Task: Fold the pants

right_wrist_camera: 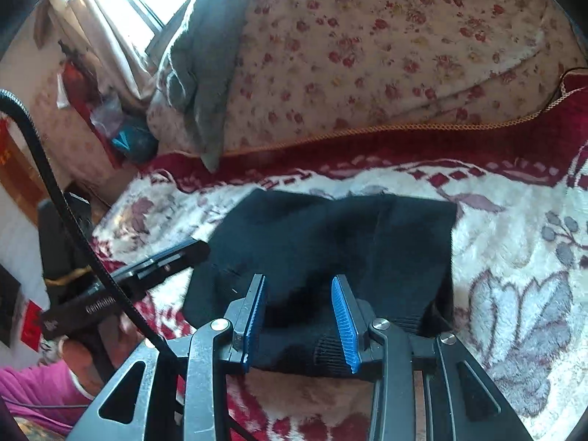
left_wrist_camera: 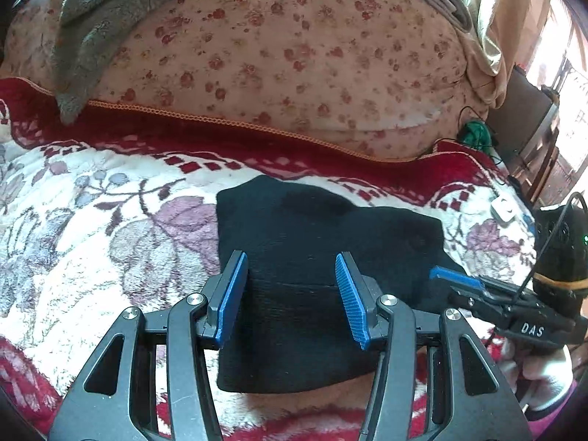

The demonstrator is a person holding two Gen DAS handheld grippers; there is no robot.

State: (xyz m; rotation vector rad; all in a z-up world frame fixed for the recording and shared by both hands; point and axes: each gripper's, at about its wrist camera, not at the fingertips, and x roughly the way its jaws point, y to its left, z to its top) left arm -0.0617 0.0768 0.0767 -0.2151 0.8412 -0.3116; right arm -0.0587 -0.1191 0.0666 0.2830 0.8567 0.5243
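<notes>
The black pants (left_wrist_camera: 323, 257) lie folded into a compact block on the floral blanket (left_wrist_camera: 92, 228); they also show in the right wrist view (right_wrist_camera: 330, 235). My left gripper (left_wrist_camera: 292, 294) is open and empty, hovering over the near part of the pants. My right gripper (right_wrist_camera: 299, 316) is open and empty over the near edge of the pants, above a ribbed cuff (right_wrist_camera: 330, 352). The right gripper also shows at the right edge of the left wrist view (left_wrist_camera: 459, 283). The left gripper shows at the left of the right wrist view (right_wrist_camera: 154, 268).
A flowered quilt (left_wrist_camera: 294, 55) is heaped behind the pants, with a grey towel (left_wrist_camera: 92, 25) draped on it. A white switch box (left_wrist_camera: 503, 211) and cables lie at the bed's right edge. A window and curtain (right_wrist_camera: 110, 36) stand at the far left.
</notes>
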